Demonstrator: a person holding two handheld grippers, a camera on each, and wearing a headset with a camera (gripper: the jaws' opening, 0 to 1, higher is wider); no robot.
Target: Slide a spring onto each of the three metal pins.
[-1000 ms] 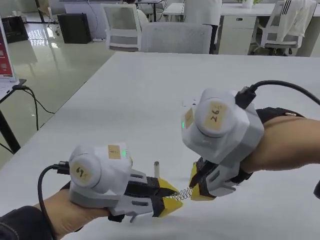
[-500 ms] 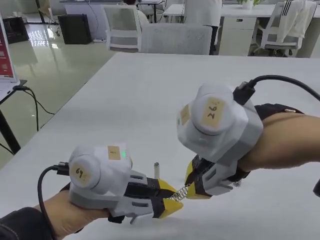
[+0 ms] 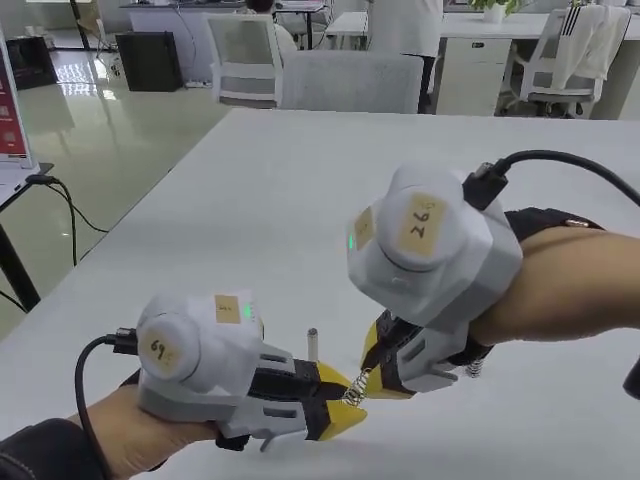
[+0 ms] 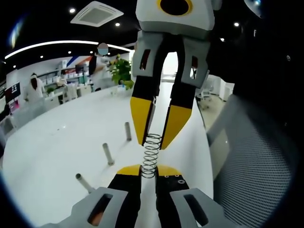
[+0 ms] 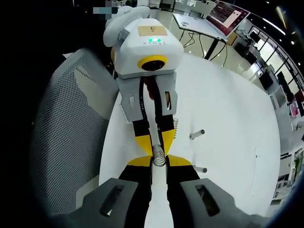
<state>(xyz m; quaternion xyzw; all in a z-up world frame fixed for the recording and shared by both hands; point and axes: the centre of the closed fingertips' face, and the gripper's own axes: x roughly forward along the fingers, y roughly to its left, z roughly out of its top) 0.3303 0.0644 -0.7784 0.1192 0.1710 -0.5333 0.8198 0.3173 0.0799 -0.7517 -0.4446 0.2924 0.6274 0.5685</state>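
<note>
Head view: spring point(image 3: 353, 388) spans left tool point(image 3: 343, 400), right tool point(image 3: 368, 374).

1. A thin coiled wire spring point(image 3: 353, 388) hangs just above the white table point(image 3: 300, 200), its ends pinched by the left gripper point(image 3: 345, 398) and the right gripper point(image 3: 373, 381).
2. Three short silver metal pins point(image 4: 108, 154) stand upright in a row on the table, all bare.
3. Another spring point(image 3: 473, 368) lies beside the right gripper.

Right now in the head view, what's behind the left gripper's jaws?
One upright metal pin, bare; the left gripper covers its base. The table further right is covered by the right gripper.
</note>
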